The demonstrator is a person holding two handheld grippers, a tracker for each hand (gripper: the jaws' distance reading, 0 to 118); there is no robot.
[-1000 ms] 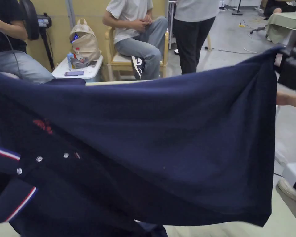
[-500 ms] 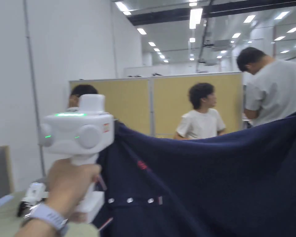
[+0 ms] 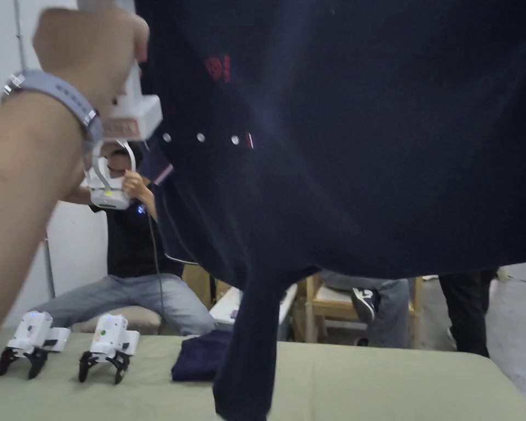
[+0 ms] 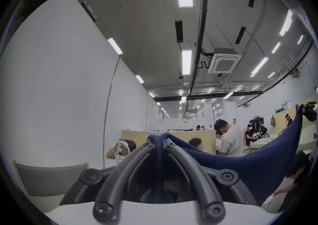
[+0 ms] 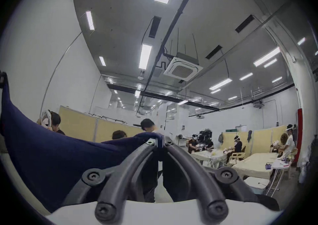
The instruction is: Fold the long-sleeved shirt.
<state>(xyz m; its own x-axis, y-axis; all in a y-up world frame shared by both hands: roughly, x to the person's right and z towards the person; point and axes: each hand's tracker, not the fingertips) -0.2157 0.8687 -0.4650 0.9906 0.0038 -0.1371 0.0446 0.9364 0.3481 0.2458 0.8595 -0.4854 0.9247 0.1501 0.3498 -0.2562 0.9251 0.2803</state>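
Navy polo shirt (image 3: pixel 366 137) hanging above green table (image 3: pixel 393 383), clamped by left gripper (image 4: pixel 159 144) and right gripper (image 5: pixel 160 140).

Both gripper views face ceilingward, sharing shirt (image 4: pixel 258 165).

The shirt (image 3: pixel 366 164) is matt navy knit cloth with glossy buttons (image 3: pixel 200 137). Each tool (image 4: pixel 159 144) (image 5: pixel 159 140) has matt black plastic jaws and a smooth white plastic body. The desk (image 3: pixel 393 383) wears matt pale-green cloth.
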